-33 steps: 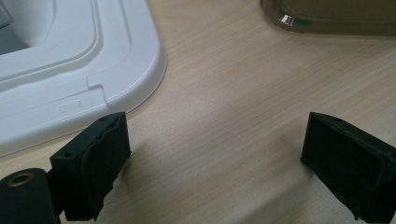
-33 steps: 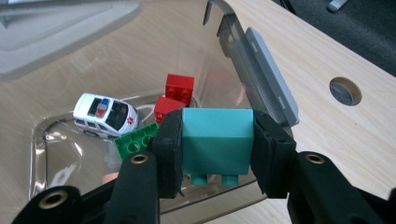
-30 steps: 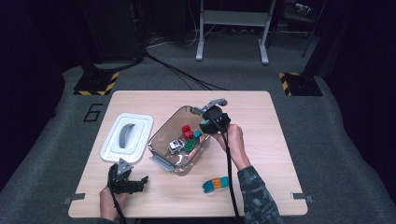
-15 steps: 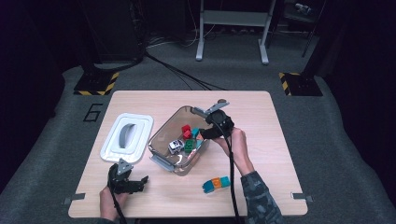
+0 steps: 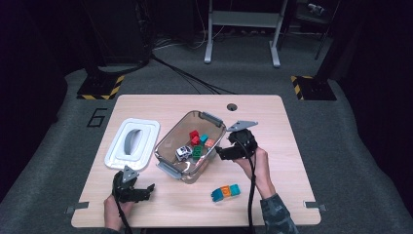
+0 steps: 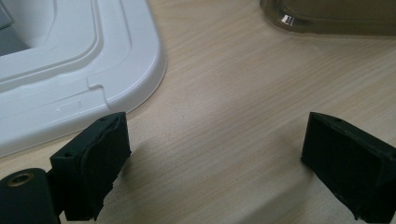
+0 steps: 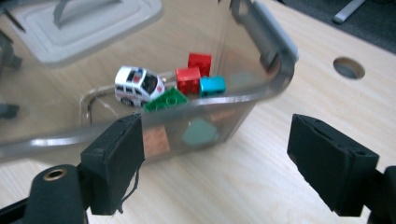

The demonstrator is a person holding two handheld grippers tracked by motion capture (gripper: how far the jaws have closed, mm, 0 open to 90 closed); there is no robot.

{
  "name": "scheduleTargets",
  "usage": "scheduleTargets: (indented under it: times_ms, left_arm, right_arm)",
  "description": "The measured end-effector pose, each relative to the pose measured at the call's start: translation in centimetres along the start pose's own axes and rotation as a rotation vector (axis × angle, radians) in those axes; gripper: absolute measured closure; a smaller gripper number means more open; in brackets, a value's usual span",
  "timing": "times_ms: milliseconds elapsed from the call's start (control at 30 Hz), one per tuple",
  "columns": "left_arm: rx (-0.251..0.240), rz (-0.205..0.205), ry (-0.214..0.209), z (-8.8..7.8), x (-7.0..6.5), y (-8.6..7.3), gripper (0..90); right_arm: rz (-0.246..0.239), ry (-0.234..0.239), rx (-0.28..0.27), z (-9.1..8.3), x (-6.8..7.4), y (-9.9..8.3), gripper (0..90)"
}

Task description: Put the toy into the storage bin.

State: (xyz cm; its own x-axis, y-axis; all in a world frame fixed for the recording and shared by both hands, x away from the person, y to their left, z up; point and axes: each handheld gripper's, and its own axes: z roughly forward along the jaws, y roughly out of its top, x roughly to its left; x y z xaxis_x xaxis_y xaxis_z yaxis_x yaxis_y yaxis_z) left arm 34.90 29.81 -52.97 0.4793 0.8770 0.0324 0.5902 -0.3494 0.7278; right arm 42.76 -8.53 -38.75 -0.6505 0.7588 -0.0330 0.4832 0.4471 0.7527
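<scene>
Our right gripper (image 5: 221, 153) spread and holding nothing, just beside the clear bin (image 5: 171, 141).

Its jaws have just been opening, nothing between them; bare table (image 5: 292, 146) lies around it. Our left gripper (image 5: 146, 191) rests spread near the white lid (image 5: 146, 127). Through the bin wall, some blocks look blurred.

The storage bin (image 5: 190, 146) sits mid-desk (image 5: 292, 146), holding a toy car (image 5: 183, 152) and building blocks (image 5: 197, 140). Its lid (image 5: 132, 144) lies beside it toward the left edge. More blocks (image 5: 225, 192) lie near the front edge.
</scene>
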Motion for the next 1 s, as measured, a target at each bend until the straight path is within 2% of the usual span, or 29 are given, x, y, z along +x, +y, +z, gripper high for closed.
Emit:
scheduleTargets:
  times_ms: [233,267,433,600,767,833,900,1000]
  left_arm:
    - [-0.003,-0.005,0.001,0.0,-0.1,0.0,7.6]
    - [-0.003,-0.005,0.001,0.0,0.0,0.0,7.6]
    - [-0.005,-0.013,0.002,0.0,-0.1,0.0,7.5]
    - [-0.004,-0.012,0.002,0.0,-0.1,0.0,7.5]
    - [-0.008,-0.013,0.004,0.1,-0.1,0.0,7.5]
    - [-0.010,-0.013,0.003,0.1,-0.1,0.0,7.5]
    - [-0.008,-0.012,0.004,0.1,-0.1,0.0,7.5]
    - [-0.008,-0.013,0.004,0.0,-0.1,0.0,7.5]
  right_arm:
    - [0.049,0.005,0.039,0.3,-0.1,-3.6,16.1]
    - [0.065,0.005,0.054,0.5,-0.1,-4.3,15.8]
    - [0.076,0.006,0.112,1.0,-0.1,-7.1,14.9]
    - [0.119,0.008,0.146,1.2,0.2,-9.5,13.9]
    - [0.138,0.019,0.157,1.3,0.4,-11.3,13.6]
    - [0.150,0.029,0.178,1.4,0.7,-11.9,13.6]
    - [0.130,0.026,0.181,1.5,0.7,-12.4,13.8]
    - [0.139,0.024,0.195,1.6,0.8,-13.1,14.3]
